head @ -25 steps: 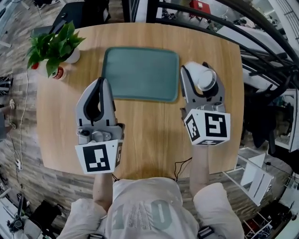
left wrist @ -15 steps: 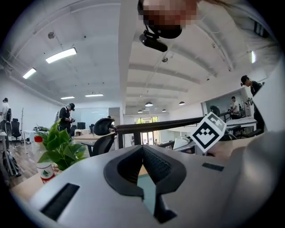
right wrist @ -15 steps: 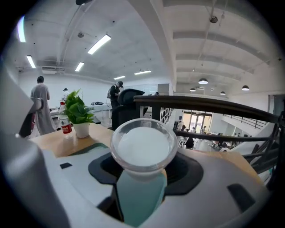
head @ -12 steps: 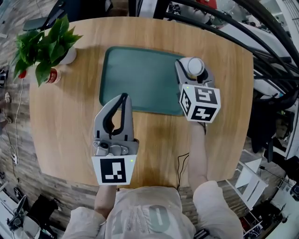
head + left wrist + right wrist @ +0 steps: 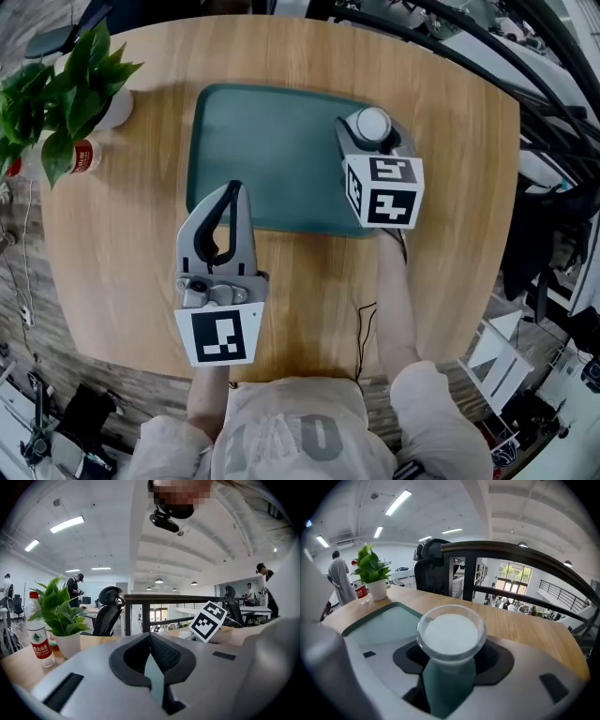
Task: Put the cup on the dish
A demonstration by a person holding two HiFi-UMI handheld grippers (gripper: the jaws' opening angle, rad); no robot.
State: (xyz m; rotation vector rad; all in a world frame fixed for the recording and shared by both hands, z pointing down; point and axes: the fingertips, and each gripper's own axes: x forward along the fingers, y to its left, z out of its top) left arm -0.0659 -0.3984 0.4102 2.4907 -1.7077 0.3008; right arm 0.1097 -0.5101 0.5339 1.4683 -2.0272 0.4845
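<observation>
A clear cup (image 5: pixel 372 124) with a white bottom is clamped between the jaws of my right gripper (image 5: pixel 371 131), which is shut on it. The cup hangs upright over the right part of the green dish (image 5: pixel 262 150), a flat rectangular tray. In the right gripper view the cup (image 5: pixel 451 634) fills the middle, with the dish (image 5: pixel 379 625) below and to its left. My left gripper (image 5: pixel 234 190) is shut and holds nothing; its tip lies over the dish's near left edge. The left gripper view shows its jaws (image 5: pixel 151 638) pressed together.
A potted plant (image 5: pixel 56 103) and a red-labelled bottle (image 5: pixel 80 155) stand at the round wooden table's (image 5: pixel 450 216) far left. A thin cable (image 5: pixel 361 319) lies near the front edge. A dark railing (image 5: pixel 525 84) runs past the table's right side.
My right gripper has carried the cup leftward, from beside the dish to over its right part. My left gripper has shifted right, its tip now at the dish's near edge.
</observation>
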